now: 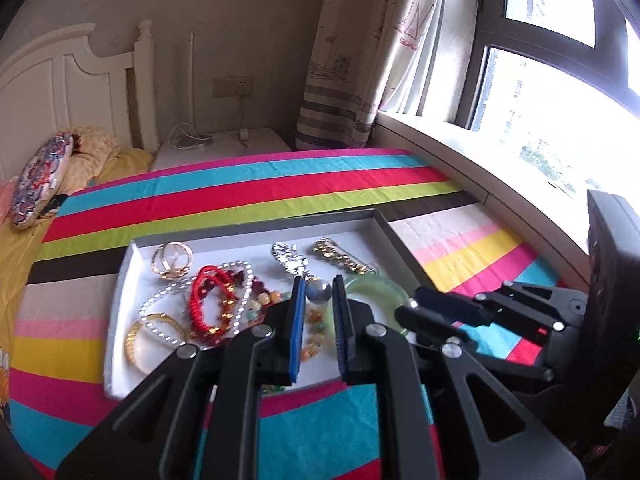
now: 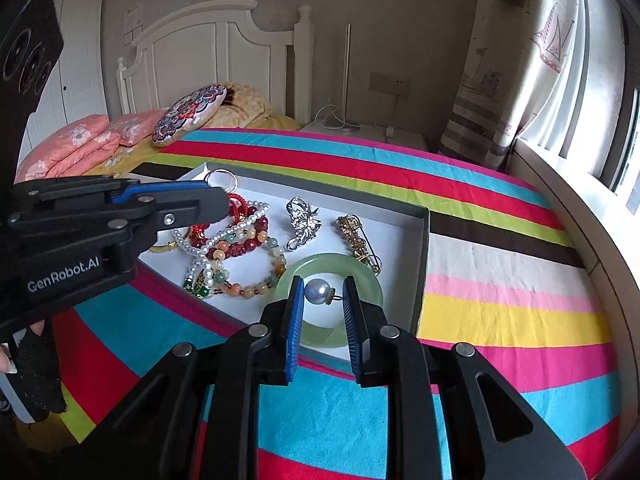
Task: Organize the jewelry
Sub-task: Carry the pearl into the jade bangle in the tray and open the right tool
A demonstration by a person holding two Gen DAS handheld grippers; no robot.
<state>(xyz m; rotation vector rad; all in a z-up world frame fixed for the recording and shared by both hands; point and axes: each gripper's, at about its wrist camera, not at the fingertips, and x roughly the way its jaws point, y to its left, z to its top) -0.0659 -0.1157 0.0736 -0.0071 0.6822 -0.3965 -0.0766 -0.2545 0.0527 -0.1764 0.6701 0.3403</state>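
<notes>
A shallow white tray (image 1: 256,238) (image 2: 404,222) lies on the striped bedspread and holds several pieces of jewelry. A grey pearl ring (image 1: 319,290) (image 2: 319,290) lies inside a green jade bangle (image 1: 378,286) (image 2: 362,270). Red cord and bead bracelets (image 1: 210,300) (image 2: 236,236), a silver brooch (image 1: 290,258) (image 2: 303,220) and a gold brooch (image 1: 340,258) (image 2: 356,240) lie nearby. My left gripper (image 1: 319,284) is open above the pearl ring. My right gripper (image 2: 322,288) is open, its jaws either side of the pearl ring. Nothing is held.
The striped bedspread (image 2: 500,320) covers the bed. Pillows (image 2: 188,114) and a white headboard (image 2: 224,44) are at the far end. A window sill (image 1: 480,160) runs along the right. A nightstand (image 1: 224,146) stands behind the bed.
</notes>
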